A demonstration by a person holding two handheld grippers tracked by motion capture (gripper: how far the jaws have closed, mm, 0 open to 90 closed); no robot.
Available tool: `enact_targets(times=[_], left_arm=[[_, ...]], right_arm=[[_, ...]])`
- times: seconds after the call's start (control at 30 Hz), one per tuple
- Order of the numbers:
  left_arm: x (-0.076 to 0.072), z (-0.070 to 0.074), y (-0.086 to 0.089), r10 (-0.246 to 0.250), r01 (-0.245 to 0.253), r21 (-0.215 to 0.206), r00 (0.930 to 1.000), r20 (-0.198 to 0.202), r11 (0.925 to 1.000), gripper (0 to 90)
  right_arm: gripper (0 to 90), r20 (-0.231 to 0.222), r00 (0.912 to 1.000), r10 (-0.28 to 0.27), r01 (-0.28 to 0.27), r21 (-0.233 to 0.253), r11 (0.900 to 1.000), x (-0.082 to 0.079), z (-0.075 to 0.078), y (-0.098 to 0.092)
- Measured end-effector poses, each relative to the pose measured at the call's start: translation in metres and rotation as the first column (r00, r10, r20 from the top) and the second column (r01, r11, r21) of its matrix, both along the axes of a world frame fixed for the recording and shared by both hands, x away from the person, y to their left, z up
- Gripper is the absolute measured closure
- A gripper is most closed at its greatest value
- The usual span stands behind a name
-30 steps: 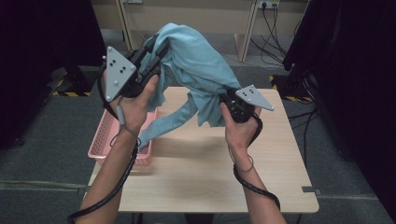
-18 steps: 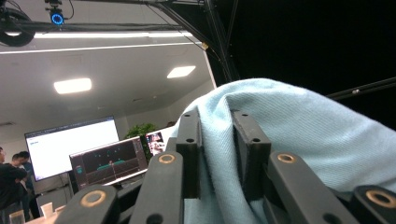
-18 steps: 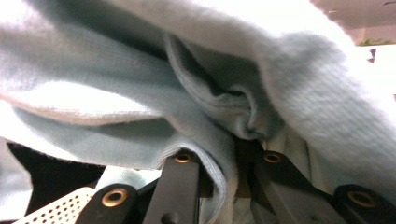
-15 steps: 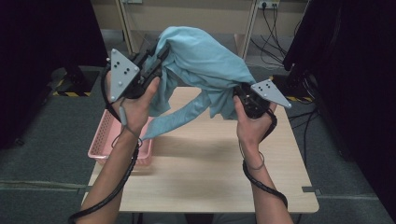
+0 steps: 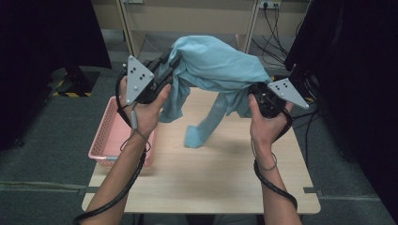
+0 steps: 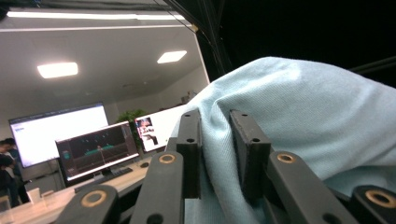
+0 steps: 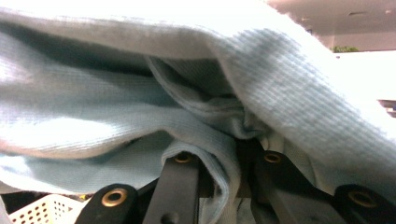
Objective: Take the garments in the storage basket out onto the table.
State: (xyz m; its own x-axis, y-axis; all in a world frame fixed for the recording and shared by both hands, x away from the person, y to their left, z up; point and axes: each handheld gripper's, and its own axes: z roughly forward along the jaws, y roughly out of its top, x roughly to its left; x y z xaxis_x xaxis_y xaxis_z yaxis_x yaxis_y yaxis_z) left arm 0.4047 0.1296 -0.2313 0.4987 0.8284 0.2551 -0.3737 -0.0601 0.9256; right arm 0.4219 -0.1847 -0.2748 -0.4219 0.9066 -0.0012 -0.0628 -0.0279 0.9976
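Note:
A light blue garment (image 5: pixel 216 65) hangs in the air above the wooden table (image 5: pixel 211 173), stretched between both grippers. My left gripper (image 5: pixel 171 63) holds its left end, jaws shut on a fold of the cloth (image 6: pixel 299 116) with my left gripper (image 6: pixel 215 140) seen up close. My right gripper (image 5: pixel 256 93) is shut on the garment's right end, where bunched fabric (image 7: pixel 140 93) drapes over the jaws of my right gripper (image 7: pixel 233 158). A sleeve (image 5: pixel 202 129) dangles down, its end touching the tabletop.
A pink plastic basket (image 5: pixel 105 136) sits at the table's left edge, under my left forearm. Dark curtains stand on both sides. Cables and a wall socket lie behind the table. Monitors (image 6: pixel 93 149) on desks appear in the left gripper view.
Both grippers have moved apart, the right one going right, spreading the garment wider. The hanging sleeve has swung toward the middle of the table.

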Motion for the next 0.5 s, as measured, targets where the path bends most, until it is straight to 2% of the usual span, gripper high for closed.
enact_targets(times=[0.07,0.13,0.33,0.5], left_arm=[[0.002,-0.007,-0.003,-0.006,0.006,0.007,0.9998,-0.017,1.0,74.3],[0.004,-0.015,-0.006,-0.01,0.011,0.013,0.9993,-0.035,0.9998,74.4],[0.01,-0.035,-0.014,-0.035,0.035,-0.004,0.9959,-0.083,0.9994,75.0],[0.014,-0.057,-0.028,-0.062,0.068,0.038,0.9901,-0.126,0.997,75.6]], right_arm=[[83.7,-0.021,0.9998,0.001,-0.002,-0.007,1.0,0.0,-0.005,-0.003],[83.5,-0.046,0.999,-0.002,0.001,-0.037,0.999,0.0,-0.01,-0.005],[83.4,-0.109,0.994,0.008,-0.014,-0.062,0.998,0.001,-0.032,-0.009],[83.5,-0.153,0.9881,0.021,-0.031,-0.065,0.997,0.001,-0.052,-0.01]])
